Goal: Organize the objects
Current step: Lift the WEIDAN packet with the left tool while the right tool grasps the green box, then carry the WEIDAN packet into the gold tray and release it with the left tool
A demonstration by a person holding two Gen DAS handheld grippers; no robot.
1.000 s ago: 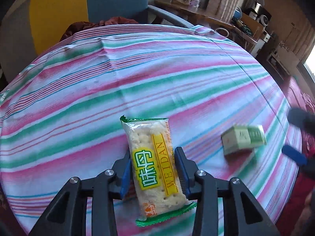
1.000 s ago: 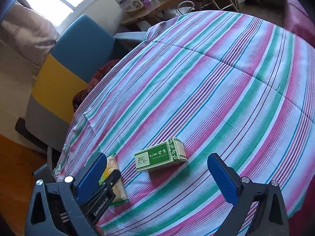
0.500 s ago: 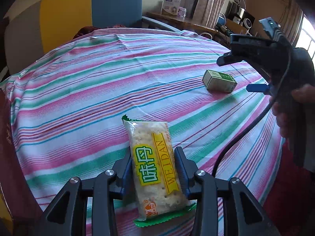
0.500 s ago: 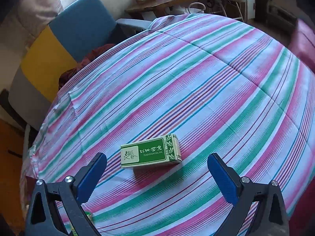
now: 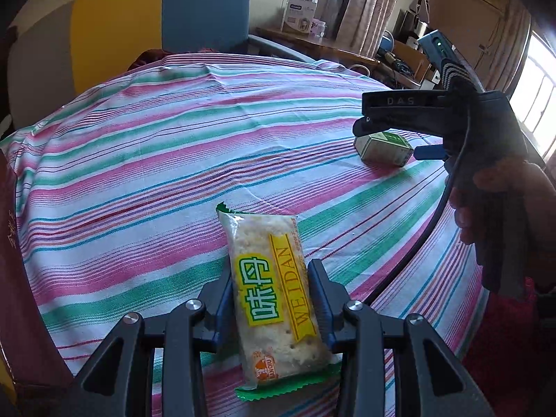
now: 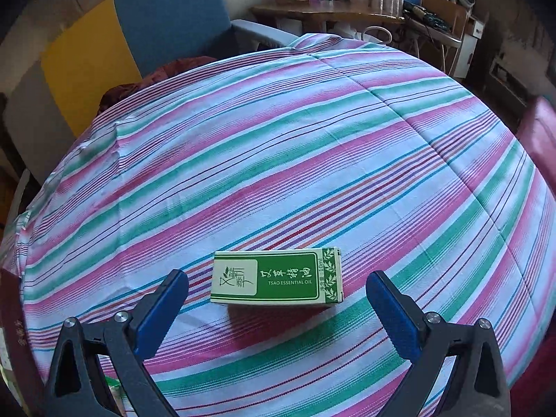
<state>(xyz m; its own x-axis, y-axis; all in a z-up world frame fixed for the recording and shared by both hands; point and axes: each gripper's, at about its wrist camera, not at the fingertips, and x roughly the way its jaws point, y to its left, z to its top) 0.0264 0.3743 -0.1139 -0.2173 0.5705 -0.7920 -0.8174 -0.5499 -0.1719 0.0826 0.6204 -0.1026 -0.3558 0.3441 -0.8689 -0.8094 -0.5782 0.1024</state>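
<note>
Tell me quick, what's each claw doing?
Left claw: closed, holding the cracker packet.
Right claw: open, holding nothing, with the green box between its fingers.

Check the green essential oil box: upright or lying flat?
Lying flat. The green box rests on its long side on the striped cloth, printed face up, between the wide-open right gripper.
</note>
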